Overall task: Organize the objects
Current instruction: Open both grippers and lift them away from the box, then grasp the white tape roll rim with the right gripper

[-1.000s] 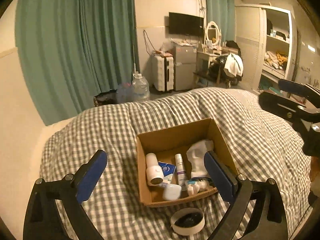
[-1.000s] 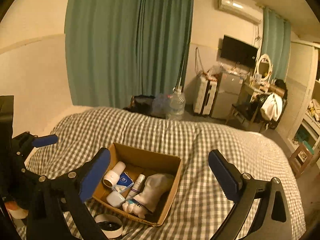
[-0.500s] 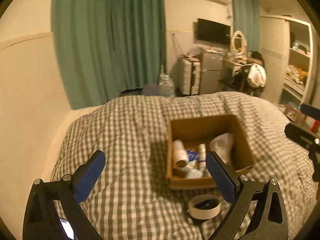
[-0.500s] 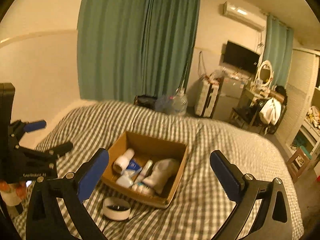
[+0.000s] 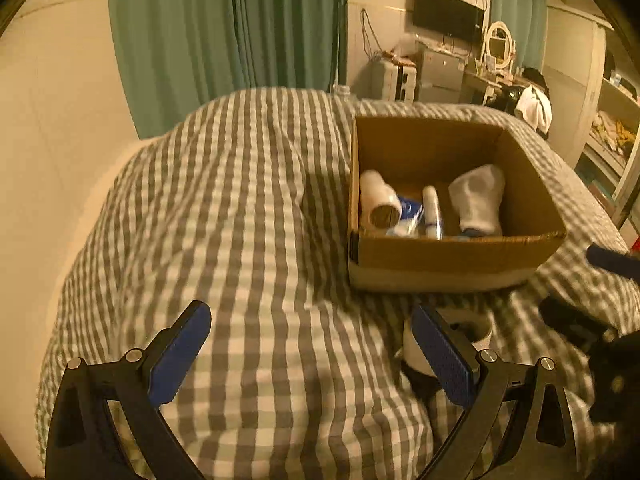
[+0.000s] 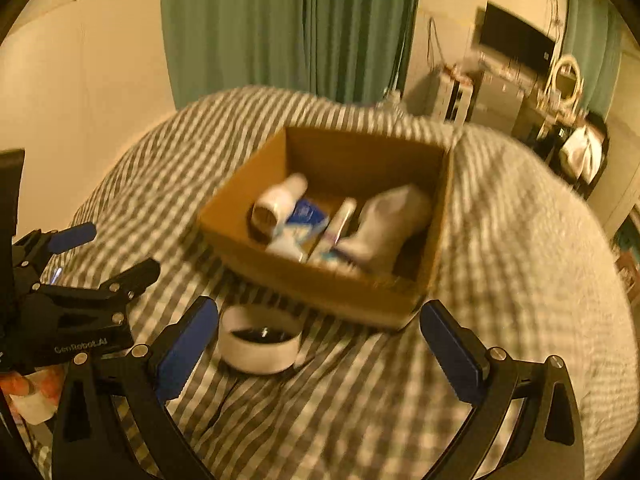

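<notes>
Bedroom, green curtains; checked quilt (image 5: 248,208) over a soft bed. Cardboard box (image 6: 320,280) mid-bed holds bottle, tube, sock. White round container (image 6: 260,344) lies on the quilt just beside the box's near wall. Left gripper (image 5: 312,352) and right gripper (image 6: 316,344): both spread wide, holding nothing. Risk: yielding quilt may tip the container under a one-sided pinch; blurred view suggests haste.

The left wrist view looks forward and down over the bed (image 5: 248,208) from close by, the box (image 5: 452,256) right of centre. The right wrist view faces the same way from further right, blurred. Both share the box (image 6: 320,276), bed (image 6: 500,280) and curtain (image 5: 240,28).
</notes>
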A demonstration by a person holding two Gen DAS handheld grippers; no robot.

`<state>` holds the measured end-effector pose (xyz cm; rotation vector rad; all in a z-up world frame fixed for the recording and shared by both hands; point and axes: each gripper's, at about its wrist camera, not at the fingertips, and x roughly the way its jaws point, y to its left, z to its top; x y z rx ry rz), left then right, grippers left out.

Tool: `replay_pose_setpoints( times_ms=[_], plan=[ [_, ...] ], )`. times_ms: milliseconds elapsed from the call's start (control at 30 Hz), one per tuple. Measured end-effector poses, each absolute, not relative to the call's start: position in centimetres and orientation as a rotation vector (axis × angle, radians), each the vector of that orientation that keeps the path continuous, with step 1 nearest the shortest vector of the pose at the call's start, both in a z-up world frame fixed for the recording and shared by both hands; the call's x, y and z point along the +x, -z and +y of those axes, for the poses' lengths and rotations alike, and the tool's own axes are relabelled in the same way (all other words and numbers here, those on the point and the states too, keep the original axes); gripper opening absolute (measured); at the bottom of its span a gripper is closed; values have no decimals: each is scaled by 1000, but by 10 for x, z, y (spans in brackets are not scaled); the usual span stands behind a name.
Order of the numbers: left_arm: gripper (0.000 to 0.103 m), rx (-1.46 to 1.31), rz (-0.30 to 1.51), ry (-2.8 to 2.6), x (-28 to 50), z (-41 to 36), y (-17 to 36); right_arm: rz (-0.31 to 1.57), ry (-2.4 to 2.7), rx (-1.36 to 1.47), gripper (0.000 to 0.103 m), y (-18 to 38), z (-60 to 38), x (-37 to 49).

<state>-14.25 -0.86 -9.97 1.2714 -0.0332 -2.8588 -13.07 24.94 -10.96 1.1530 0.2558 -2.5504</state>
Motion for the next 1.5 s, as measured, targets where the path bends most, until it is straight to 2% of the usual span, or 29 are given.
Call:
replay_pose_setpoints(
  times_ms=[167,500,567,667,700,733,800,1067,1333,1500],
  plan=[
    [103,1322,-41,2830,-139,-15,114,207,2449,1284,102,149,240,-135],
    [102,1320,-32,2751,-141,-28,121,166,2305,1390,100,183,223,-158],
    [102,1318,0,2760,-139,-32,120,154,2286,1414,93,191,220,-163],
    [102,1314,-5,2756,-140,-32,118,159,2274,1423,89,195,218,-164],
    [102,1317,-13,2750,-140,-31,119,156,2262,1427,84,197,218,-164],
    [102,1318,-20,2747,-141,-31,120,158,2255,1433,75,198,217,-164],
    [102,1320,-36,2741,-142,-29,121,156,2248,1432,75,201,217,-165],
    [102,1355,-52,2709,-139,-19,121,128,2395,1256,74,164,240,-133],
    [102,1470,-72,2801,-143,33,126,156,2570,1110,74,122,282,-104],
    [102,1561,-246,2854,-149,72,147,99,2598,1099,74,116,304,-101]
  ],
)
